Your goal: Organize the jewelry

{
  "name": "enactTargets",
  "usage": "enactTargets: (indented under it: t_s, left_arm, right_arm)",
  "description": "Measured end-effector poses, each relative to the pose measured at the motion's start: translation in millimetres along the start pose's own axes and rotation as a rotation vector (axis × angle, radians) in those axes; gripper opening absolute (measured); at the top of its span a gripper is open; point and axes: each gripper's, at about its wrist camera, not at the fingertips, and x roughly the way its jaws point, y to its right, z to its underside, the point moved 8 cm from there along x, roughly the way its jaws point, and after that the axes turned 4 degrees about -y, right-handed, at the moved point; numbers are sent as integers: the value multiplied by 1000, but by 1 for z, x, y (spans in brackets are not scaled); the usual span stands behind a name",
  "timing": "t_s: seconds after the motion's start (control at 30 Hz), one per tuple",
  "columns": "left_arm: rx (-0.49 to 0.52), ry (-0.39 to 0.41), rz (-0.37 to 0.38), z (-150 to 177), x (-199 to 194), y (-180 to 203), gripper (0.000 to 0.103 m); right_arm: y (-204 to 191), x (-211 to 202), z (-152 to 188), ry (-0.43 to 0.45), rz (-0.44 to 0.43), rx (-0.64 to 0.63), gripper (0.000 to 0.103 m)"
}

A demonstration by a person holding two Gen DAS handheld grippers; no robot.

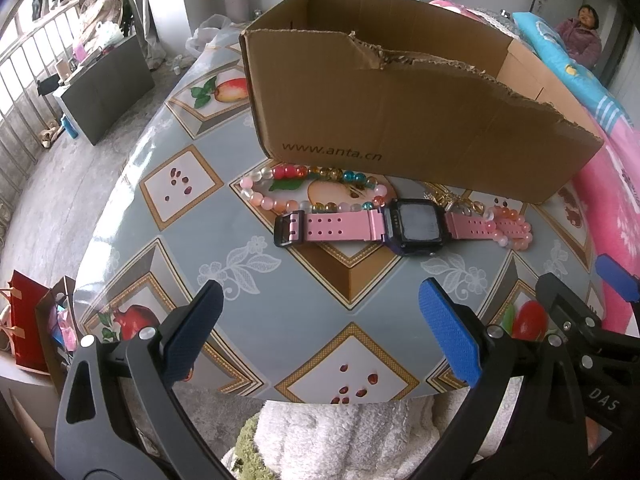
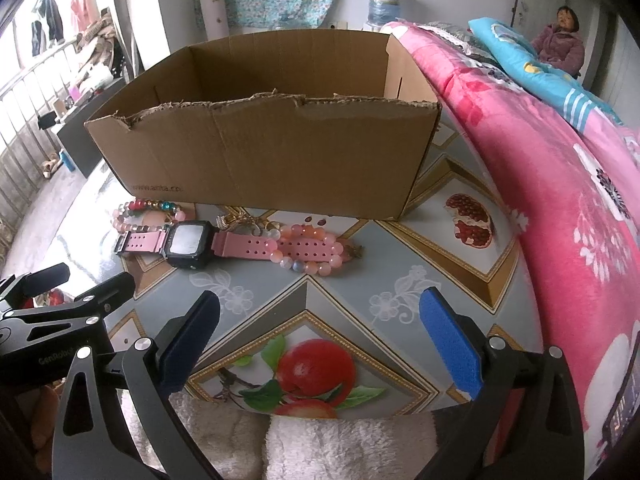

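Observation:
A pink-strapped watch with a black square face lies flat on the table in front of an open cardboard box. A multicoloured bead bracelet lies behind its buckle end. A pink bead bracelet rests on the other strap end, and a small gold piece sits by the box wall. My left gripper is open, near the table's front edge, short of the watch. My right gripper is open too, nothing between its fingers.
The round table has a fruit-patterned cover. A pink flowered blanket on a bed borders its right side. White fleece lies below the front edge. A person sits far back right. A dark cabinet stands left.

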Motion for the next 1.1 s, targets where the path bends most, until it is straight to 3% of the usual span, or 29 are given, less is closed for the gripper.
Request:
enactTargets:
  t_s: [0.73,1.1]
  left_arm:
    - [0,3,-3,-1,3,-4,95]
    - [-16,87,10,7,-1,-32,95]
  right_arm:
    - [1,-3,-1,11,14,-13,98]
    - [-5,-22,-18,186,-1,-128,98]
